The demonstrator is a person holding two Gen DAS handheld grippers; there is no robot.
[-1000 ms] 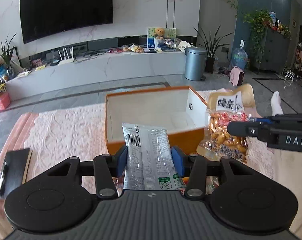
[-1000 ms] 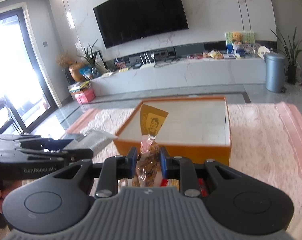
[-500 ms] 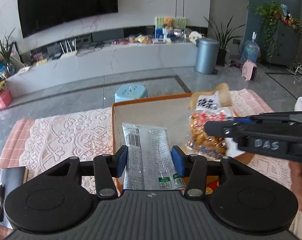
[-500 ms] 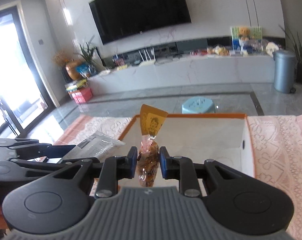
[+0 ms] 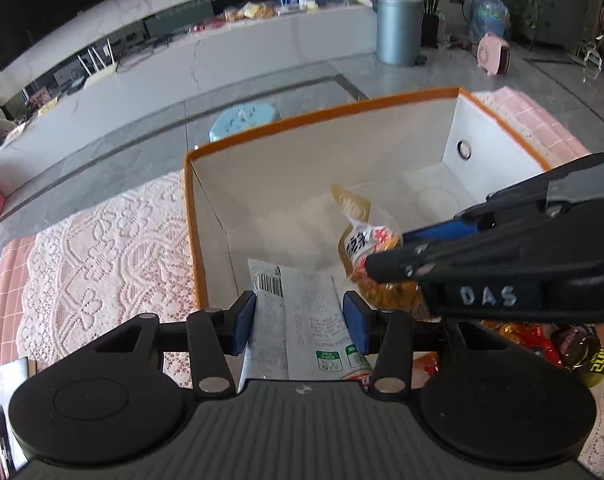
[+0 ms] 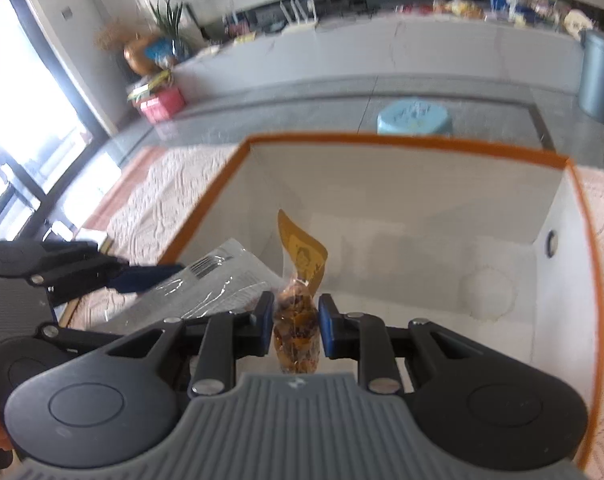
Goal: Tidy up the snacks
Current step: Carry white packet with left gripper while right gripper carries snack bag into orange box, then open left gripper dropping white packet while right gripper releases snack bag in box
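Snack packs hanging over orange-rimmed box (image 5: pixel 322 120): left gripper (image 5: pixel 299 316) clamping clear barcode wrapper (image 5: pixel 297 312), right gripper (image 6: pixel 295 320) pinching nut bag (image 6: pixel 297 328), both inside rim.

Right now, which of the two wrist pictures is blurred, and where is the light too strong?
The right wrist view is blurred by motion: the orange box rim and the blue stool smear, and the window at the left is blown out white. The left wrist view is sharper; the barcode on the clear snack packet reads cleanly, and straight edges bend there.
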